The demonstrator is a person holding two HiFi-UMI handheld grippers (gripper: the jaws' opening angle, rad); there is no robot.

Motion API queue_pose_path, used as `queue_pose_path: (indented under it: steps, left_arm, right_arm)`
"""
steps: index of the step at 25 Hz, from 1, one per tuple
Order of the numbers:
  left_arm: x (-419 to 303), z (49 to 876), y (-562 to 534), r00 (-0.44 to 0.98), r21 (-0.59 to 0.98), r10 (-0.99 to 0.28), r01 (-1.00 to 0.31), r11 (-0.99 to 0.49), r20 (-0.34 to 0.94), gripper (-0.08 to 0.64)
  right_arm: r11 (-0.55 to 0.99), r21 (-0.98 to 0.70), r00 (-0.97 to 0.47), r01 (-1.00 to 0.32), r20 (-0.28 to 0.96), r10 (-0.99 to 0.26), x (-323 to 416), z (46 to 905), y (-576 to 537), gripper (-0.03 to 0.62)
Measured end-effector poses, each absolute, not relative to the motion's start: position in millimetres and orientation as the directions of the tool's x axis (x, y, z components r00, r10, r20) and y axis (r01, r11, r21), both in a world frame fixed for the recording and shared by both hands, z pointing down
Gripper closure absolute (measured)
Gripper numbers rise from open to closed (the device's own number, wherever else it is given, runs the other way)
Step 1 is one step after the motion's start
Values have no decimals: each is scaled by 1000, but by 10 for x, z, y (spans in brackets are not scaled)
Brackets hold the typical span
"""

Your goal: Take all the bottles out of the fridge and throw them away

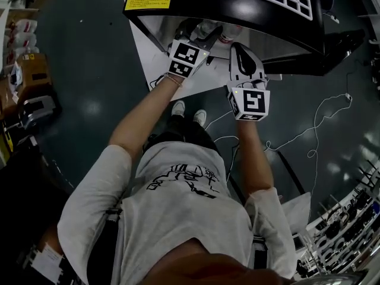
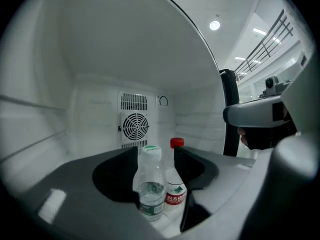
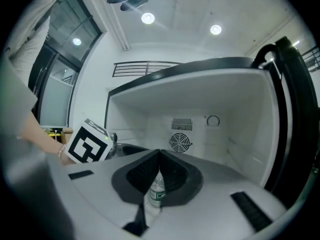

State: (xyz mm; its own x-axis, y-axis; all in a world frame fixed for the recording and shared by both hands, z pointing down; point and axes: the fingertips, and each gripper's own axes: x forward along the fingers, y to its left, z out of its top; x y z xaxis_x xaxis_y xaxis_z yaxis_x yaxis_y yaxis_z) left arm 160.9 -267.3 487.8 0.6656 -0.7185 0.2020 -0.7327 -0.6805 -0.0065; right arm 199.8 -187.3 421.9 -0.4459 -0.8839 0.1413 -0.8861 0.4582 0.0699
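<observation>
Floor point(image 1: 89, 70): dark and glossy in the head view.
Fridge point(image 1: 237, 5): black-framed with a white inside, seen from above at the top of that view.
Left gripper point(image 1: 187, 52): reached into the fridge mouth, marker cube uppermost.
Right gripper point(image 1: 239, 51): held just beside it at the fridge front.
Left gripper view, bottles: a white-capped bottle point(image 2: 150, 184) and a red-capped bottle point(image 2: 175, 183) are stood side by side on the fridge floor, the white-capped one nearer.
Left jaws: spread wide with both bottles framed between them; neither is gripped.
Fan grille point(image 2: 135, 126): set in the rear wall behind the bottles.
Right gripper view, jaws: pressed tip to tip, nothing clamped.
Bottle point(image 3: 156, 195): seen beyond, through the gap under the tips.
</observation>
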Motion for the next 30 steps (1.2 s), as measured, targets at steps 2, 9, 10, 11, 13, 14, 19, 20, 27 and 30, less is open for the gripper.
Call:
queue_pose_path:
  steps: [2,9,10,11,13,14,19,20,27,30]
  left_arm:
    - [1637,4895,-2730,668,-21,-715,-727,-686,207,347]
    - [1705,4972,-2876,643,-68,-736,-742,-667,209,370]
    - [1698,4983,-2888,638,-74,-740,-744,-664,214,405]
    - [1691,4986,-2897,637,-78,-740,-744,-663,216,407]
    - [1682,4973,-2902,641,-78,-736,-740,-668,217,410]
    - [1680,4964,-2895,645,-76,-733,-738,-671,216,411]
    - [1623,4923,-2792,655,-69,-726,-731,-679,210,413]
    - [1610,4901,-2768,657,-73,-725,-729,-681,206,413]
    - [1509,4672,-2549,666,-91,-724,-722,-686,179,413]
    - [1493,4506,-2415,674,-96,-719,-715,-692,169,413]
  right_arm:
    - [455,65,-443,-888,142,-885,2005,4251,-1912,581]
    - [442,49,-431,-896,148,-890,2053,4333,-1959,581]
    - [440,47,-429,-897,148,-891,2061,4340,-1956,581]
    - [438,46,-428,-898,149,-892,2065,4342,-1954,582]
    - [435,45,-425,-899,147,-893,2076,4327,-1951,582]
    - [434,46,-423,-900,146,-894,2087,4313,-1945,583]
    - [429,51,-418,-902,140,-897,2131,4253,-1914,581]
    - [428,53,-418,-902,138,-898,2134,4242,-1915,582]
    - [441,55,-431,-896,132,-893,2097,4155,-1901,583]
    - [447,52,-438,-893,133,-889,2073,4097,-1868,583]
